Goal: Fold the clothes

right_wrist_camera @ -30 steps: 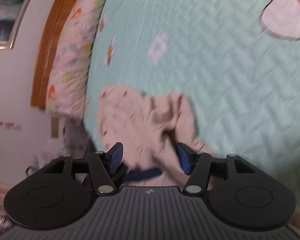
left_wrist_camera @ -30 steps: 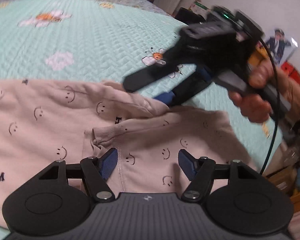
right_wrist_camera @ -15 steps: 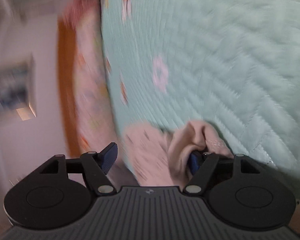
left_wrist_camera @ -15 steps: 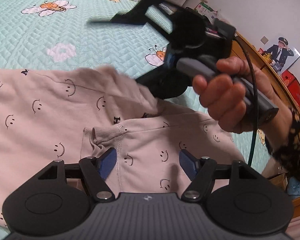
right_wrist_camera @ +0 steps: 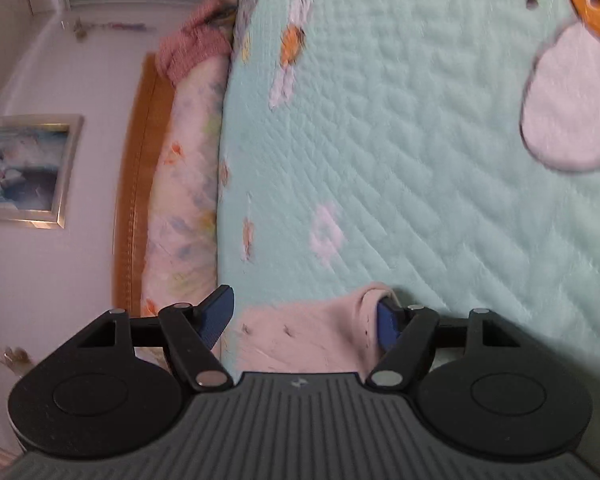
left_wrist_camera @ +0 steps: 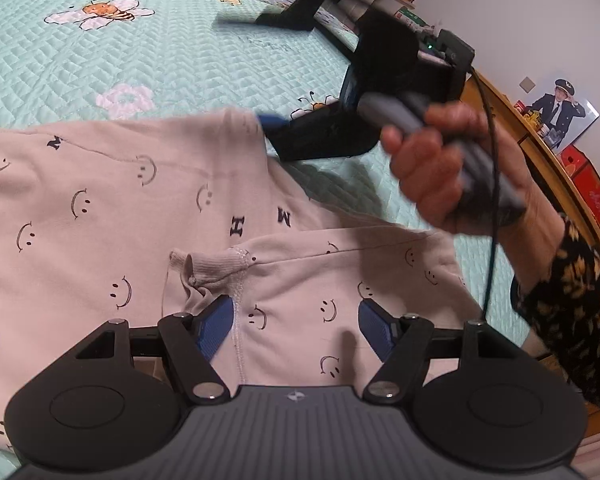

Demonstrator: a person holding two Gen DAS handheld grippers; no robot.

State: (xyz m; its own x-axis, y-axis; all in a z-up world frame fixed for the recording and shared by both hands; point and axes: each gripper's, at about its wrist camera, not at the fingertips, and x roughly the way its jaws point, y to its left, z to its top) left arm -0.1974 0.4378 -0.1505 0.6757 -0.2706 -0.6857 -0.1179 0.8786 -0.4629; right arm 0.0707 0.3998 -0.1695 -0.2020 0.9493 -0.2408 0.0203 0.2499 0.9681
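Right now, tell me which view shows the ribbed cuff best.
The left wrist view. The cuff lies in sharp focus on the pink garment, just ahead of the left gripper. The right wrist view shows only a blurred pink fold between the right gripper's fingers; no cuff can be told there.

Your left gripper points downward, jaws wide apart. Your right hand holds the right gripper rolled sideways, jaws spread; one pad seems to touch cloth.
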